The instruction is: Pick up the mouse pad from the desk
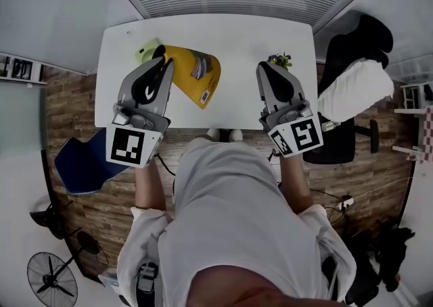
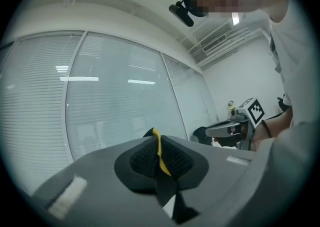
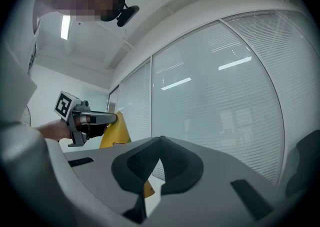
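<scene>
Your left gripper's [image 2: 157, 143] jaws are pressed together on the thin yellow edge of the mouse pad [image 2: 161, 160]. Pinching the edge suits a sheet this flat, since it gives no other purchase. In the head view the mouse pad hangs tilted from that grip, upper left of centre, and it looks lifted off the white bench [image 1: 237, 35]. Your right gripper [image 3: 161, 141], right of centre, has its jaws closed on nothing, probably just parked out of the way. The pickup seems essentially done.
</scene>
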### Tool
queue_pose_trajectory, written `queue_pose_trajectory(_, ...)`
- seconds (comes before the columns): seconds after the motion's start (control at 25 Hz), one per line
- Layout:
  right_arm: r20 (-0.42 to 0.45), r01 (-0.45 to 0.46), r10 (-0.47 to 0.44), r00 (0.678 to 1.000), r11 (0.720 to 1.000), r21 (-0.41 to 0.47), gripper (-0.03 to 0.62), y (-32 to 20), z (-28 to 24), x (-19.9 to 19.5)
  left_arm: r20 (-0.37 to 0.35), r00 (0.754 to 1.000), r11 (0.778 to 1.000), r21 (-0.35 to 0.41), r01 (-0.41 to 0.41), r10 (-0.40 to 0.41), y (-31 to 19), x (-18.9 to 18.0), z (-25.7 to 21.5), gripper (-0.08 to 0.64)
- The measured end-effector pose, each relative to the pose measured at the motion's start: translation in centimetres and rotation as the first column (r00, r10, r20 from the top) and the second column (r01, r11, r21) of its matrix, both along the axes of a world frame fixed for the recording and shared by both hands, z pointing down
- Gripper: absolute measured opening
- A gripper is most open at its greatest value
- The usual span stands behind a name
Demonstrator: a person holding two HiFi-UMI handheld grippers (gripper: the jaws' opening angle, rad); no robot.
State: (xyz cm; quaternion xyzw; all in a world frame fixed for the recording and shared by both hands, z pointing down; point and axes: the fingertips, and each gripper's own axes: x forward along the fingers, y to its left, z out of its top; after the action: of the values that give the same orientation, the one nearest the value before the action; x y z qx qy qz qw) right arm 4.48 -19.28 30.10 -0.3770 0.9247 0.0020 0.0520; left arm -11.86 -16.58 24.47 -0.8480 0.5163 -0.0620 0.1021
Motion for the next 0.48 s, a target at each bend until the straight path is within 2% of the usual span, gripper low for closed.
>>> queue_pose_trajectory(0.16, -0.029, -0.022, 0.023, 0.999, 1.000, 0.012, 0.002, -0.5, -0.2, 0.5, 0.046, 0.996, 0.997, 0.037, 0.071, -0.072, 0.1, -0.2, 0.1, 0.016)
queue_pose_trajectory(0.32, -0.055, -0.057, 0.058, 0.997, 0.998, 0.019, 0.002, -0.5, -0.7, 0.9, 0.037, 0.993, 0.993, 0.040, 0.111, -0.112, -0.2, -1.2, 1.2, 0.015)
queue_pose_trajectory(0.48, -0.056, -0.052, 0.054, 0.997, 0.998, 0.020, 0.001, -1.0, -1.5, 0.8, 0.037, 0.988, 0.988, 0.043, 0.146, -0.148, -0.7, -1.7, 2.5, 0.015)
